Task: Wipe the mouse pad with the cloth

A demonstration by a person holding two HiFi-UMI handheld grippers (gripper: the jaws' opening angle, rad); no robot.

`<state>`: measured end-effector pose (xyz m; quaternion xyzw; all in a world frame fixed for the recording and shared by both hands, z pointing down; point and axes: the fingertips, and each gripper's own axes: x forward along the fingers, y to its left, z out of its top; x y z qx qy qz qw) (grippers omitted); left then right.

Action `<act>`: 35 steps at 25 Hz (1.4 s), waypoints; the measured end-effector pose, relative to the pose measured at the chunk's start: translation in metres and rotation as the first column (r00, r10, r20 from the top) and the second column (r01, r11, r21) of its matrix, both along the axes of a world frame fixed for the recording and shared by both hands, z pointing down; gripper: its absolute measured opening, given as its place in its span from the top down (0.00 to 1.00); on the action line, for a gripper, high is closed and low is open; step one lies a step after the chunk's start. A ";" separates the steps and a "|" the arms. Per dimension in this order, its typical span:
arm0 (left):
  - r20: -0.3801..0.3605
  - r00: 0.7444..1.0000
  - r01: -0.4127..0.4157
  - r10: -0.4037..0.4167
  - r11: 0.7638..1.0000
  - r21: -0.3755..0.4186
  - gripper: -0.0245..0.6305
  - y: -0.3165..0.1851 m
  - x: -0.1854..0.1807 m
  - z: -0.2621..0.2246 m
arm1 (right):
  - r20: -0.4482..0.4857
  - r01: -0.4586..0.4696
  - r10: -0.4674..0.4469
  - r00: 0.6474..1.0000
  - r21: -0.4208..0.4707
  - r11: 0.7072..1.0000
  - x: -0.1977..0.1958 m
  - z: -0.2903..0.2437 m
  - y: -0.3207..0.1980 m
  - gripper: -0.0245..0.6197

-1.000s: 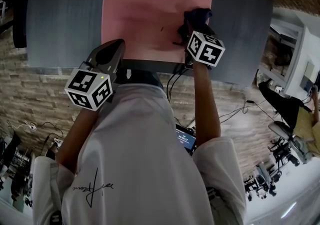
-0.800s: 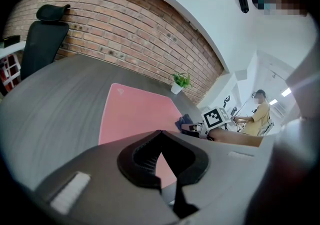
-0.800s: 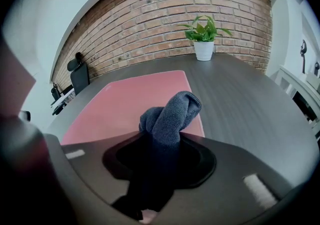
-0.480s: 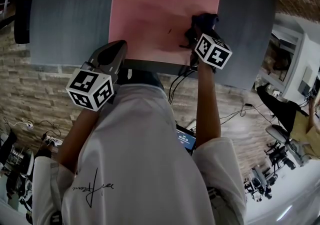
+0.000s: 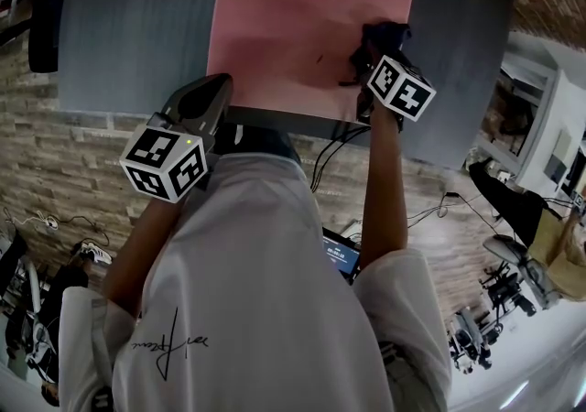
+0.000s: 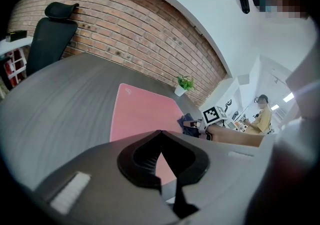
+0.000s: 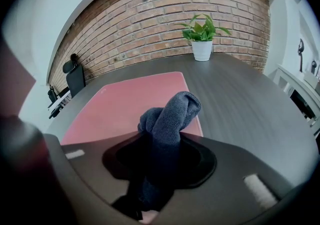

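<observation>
The right gripper (image 5: 375, 60) has its jaws clamped on the dark blue cloth (image 7: 171, 111), by the pink mouse pad's (image 5: 293, 26) right edge. The left gripper (image 6: 160, 141), jaws together on nothing, is near the pad's near-left corner.

A red brick wall (image 7: 165, 14) is curving behind the dark grey bench (image 7: 250, 99), where a potted plant (image 7: 202, 36) is standing near the far edge. A black office chair (image 6: 50, 34) is sitting beside the bench, and pale plank-patterned floor (image 5: 64, 172) is showing below.
</observation>
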<state>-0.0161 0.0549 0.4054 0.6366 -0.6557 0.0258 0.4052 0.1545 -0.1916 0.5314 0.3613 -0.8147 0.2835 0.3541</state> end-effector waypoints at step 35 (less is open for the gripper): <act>0.004 0.997 0.071 -0.071 0.997 -0.016 0.95 -0.004 -0.044 0.001 | -0.019 0.022 -0.022 1.000 -0.004 1.000 -0.042 0.000 -0.047 0.73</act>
